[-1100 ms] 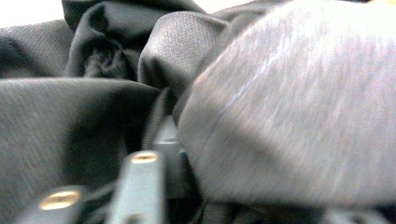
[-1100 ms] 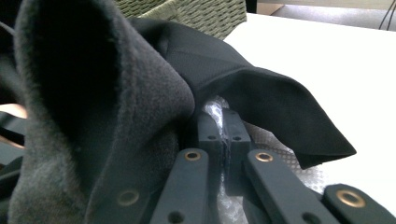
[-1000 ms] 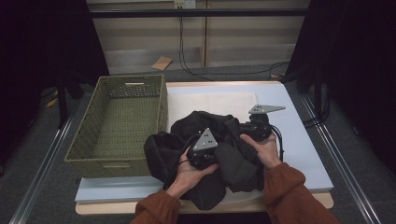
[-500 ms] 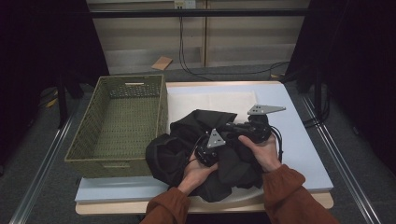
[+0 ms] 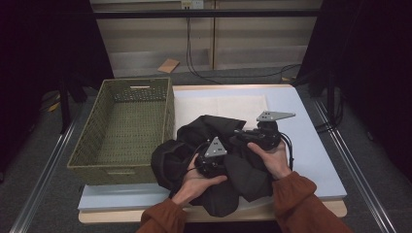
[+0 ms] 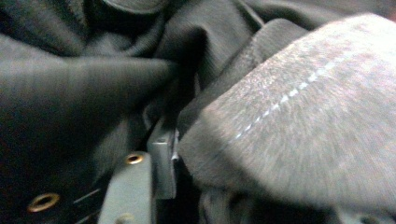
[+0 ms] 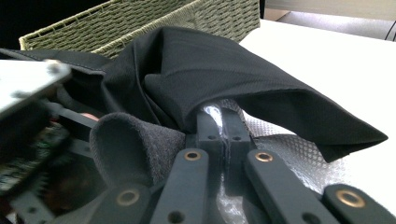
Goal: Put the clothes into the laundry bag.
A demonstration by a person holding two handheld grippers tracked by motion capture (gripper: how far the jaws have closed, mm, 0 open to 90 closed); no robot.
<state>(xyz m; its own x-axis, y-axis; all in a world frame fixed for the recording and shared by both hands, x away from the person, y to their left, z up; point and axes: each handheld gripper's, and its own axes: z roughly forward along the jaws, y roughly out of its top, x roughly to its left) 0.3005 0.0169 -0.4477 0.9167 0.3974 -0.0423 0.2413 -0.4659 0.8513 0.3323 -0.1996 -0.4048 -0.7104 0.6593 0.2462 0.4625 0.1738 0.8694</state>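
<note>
A crumpled black garment (image 5: 214, 128) lies across the front middle of the table, and both hands rest on it. My left gripper (image 5: 213, 160) sits low on the heap. In the left gripper view one pad (image 6: 162, 158) shows against dark cloth (image 6: 70, 93), and a grey fleece fold (image 6: 299, 121) covers the other jaw. My right gripper (image 5: 243, 137) points left toward the basket. Its jaws (image 7: 222, 119) are shut on white mesh lining (image 7: 280, 140) and pushed under a black flap (image 7: 224, 65).
An olive woven basket (image 5: 119, 167) stands at the table's left side, and its wall (image 7: 140, 23) rises just behind the garment. Pale bare tabletop (image 5: 311, 145) extends to the right and back (image 7: 327, 60). The left gripper's plate (image 7: 28, 79) looms blurred beside the right jaws.
My left gripper moved right toward the right gripper, then back a little to the left. The garment has bunched more toward the front edge. The right gripper has hardly moved.
</note>
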